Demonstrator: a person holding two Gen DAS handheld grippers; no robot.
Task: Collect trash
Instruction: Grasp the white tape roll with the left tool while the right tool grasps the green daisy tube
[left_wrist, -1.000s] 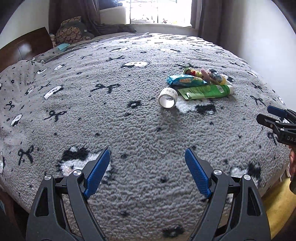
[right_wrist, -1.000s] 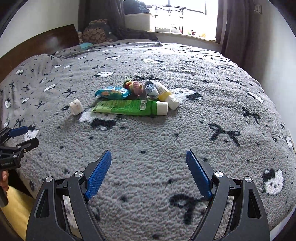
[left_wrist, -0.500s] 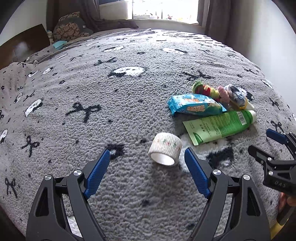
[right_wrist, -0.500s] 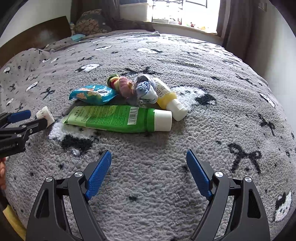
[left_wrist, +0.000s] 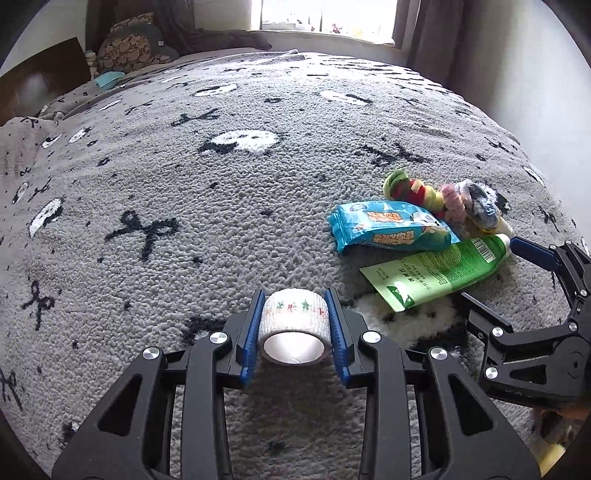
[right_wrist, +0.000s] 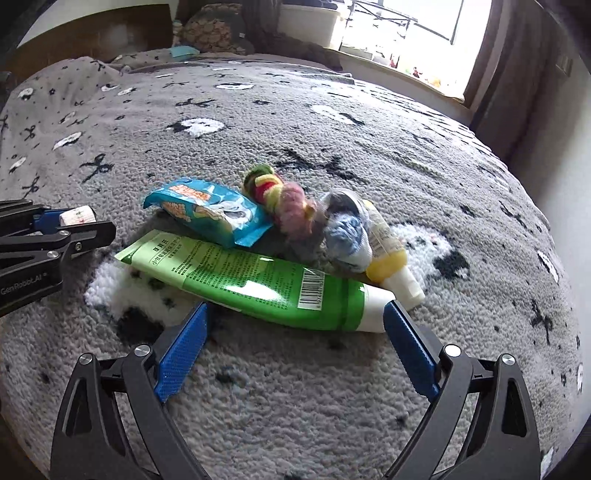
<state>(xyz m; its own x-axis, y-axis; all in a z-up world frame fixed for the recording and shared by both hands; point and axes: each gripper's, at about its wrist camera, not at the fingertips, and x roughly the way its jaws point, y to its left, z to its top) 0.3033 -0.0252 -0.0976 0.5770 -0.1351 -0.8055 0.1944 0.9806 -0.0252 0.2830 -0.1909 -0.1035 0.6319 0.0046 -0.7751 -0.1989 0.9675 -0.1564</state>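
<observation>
A small roll of white tape (left_wrist: 293, 325) with a red and green pattern lies on its side on the bed, its open core facing the left wrist camera. The left gripper (left_wrist: 294, 330) has the roll between its blue pads, one pad against each flat end; its jaws are closing on the roll. In the right wrist view the same roll (right_wrist: 77, 215) shows at the far left edge, between the left gripper's pads.

To the right of the tape roll lies a green tube (right_wrist: 255, 282) with a white cap and a barcode, flat on the bed, its crimped end nearest the roll. The right gripper (right_wrist: 295, 345) sits just short of the tube with its jaws spread wide and opening; the right pad tip is close by the cap, the left pad tip near the tube's middle, and nothing is gripped between them.

Beyond the green tube, a blue snack packet (right_wrist: 208, 210) rests partly on the tube's crimped end. Beside the packet is a bundle of coloured fuzzy hair ties (right_wrist: 277, 194), then a crumpled grey and blue wrapper (right_wrist: 345, 225) lying over a yellow bottle (right_wrist: 389, 254) with a white cap.

All of it rests on a grey fleece blanket (left_wrist: 207, 221) with black bows and white cat faces, which covers the bed. Far behind the tape roll are a patterned cushion (left_wrist: 129, 48) and a bright window (left_wrist: 325, 16).
</observation>
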